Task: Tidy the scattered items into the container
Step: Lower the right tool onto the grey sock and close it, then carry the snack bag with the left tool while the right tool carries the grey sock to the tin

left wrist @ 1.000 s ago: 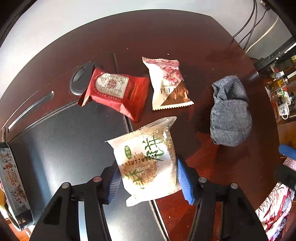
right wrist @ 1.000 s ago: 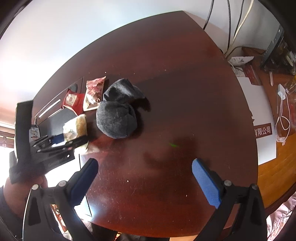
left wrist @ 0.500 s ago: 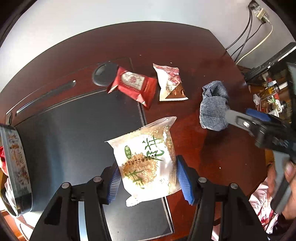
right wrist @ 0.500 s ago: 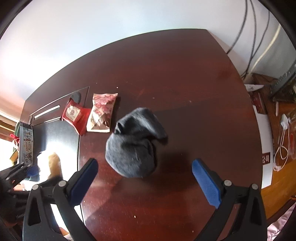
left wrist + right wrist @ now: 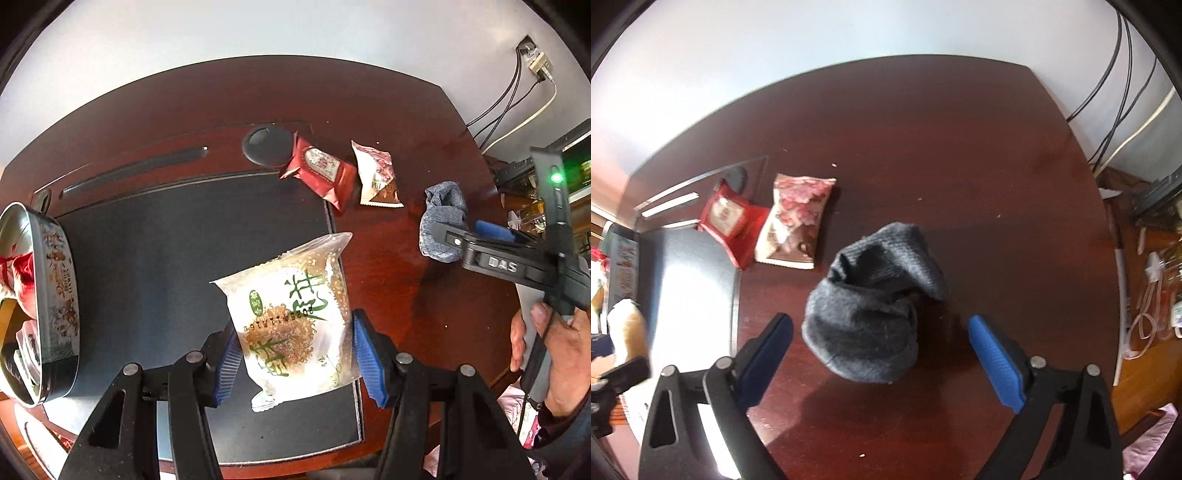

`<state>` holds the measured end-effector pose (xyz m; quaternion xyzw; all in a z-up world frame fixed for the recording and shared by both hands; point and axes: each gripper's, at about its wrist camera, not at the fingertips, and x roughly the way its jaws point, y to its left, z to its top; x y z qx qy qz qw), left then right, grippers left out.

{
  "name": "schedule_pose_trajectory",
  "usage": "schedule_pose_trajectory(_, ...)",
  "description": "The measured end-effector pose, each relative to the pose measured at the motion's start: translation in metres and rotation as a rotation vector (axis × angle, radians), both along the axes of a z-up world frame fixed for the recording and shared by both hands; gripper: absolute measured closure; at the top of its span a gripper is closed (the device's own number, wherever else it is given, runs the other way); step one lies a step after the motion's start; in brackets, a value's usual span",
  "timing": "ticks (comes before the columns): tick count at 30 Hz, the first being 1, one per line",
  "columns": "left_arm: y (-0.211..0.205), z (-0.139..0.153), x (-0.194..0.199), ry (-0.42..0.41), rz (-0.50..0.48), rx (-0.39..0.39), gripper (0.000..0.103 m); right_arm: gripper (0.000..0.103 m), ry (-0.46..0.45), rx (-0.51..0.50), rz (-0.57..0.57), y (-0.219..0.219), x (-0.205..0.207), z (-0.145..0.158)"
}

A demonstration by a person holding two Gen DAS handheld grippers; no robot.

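Note:
My left gripper [image 5: 293,356] is shut on a clear snack packet [image 5: 291,314] with green lettering, held above the dark desk mat [image 5: 166,258]. The oval tin [image 5: 48,295] stands at the mat's left edge with red items inside. A red packet [image 5: 319,171] and a pink-and-brown packet [image 5: 378,175] lie at the mat's far right corner. A rolled grey sock [image 5: 868,310] lies on the wood. My right gripper [image 5: 881,358] hovers over it, jaws closing, the sock between the blue pads [image 5: 993,358] but apart from them. In the left wrist view that gripper [image 5: 484,240] reaches the sock [image 5: 441,221] from the right.
The dark red table [image 5: 923,147] ends at a white wall behind. Cables [image 5: 1108,92] hang at the right, and a side surface with chargers [image 5: 1152,295] lies beyond the table's right edge. A round cap [image 5: 264,144] and a slot sit behind the mat.
My left gripper rose and drifted left with the packet, bringing the tin into view. My right gripper moved over the sock and its jaws narrowed.

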<state>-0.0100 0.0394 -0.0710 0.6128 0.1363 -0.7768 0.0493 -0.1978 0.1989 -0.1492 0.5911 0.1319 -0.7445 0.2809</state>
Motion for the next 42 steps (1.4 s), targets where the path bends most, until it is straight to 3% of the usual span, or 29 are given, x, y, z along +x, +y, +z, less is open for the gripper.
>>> schedule_pose_trajectory(3,-0.004,0.001,0.002,0.001,0.011,0.007,0.045,0.023,0.003,0.031,0.000,-0.004,0.000,-0.006)
schedule_pose_trajectory(5,-0.008,0.002,0.006,0.003,0.021,0.009,0.045,0.042,-0.004,0.037,0.005,-0.005,0.001,-0.008)
schedule_pose_trajectory(8,-0.015,0.003,0.011,0.004,0.038,0.011,0.045,0.045,-0.011,0.030,0.007,-0.006,0.002,-0.009)
schedule_pose_trajectory(26,-0.046,0.024,0.022,0.054,0.057,-0.002,0.045,0.046,0.025,-0.005,0.014,-0.002,0.021,0.020)
schedule_pose_trajectory(42,-0.117,0.048,0.051,0.106,0.114,-0.013,0.045,0.046,0.046,-0.025,0.101,-0.074,0.063,0.041)
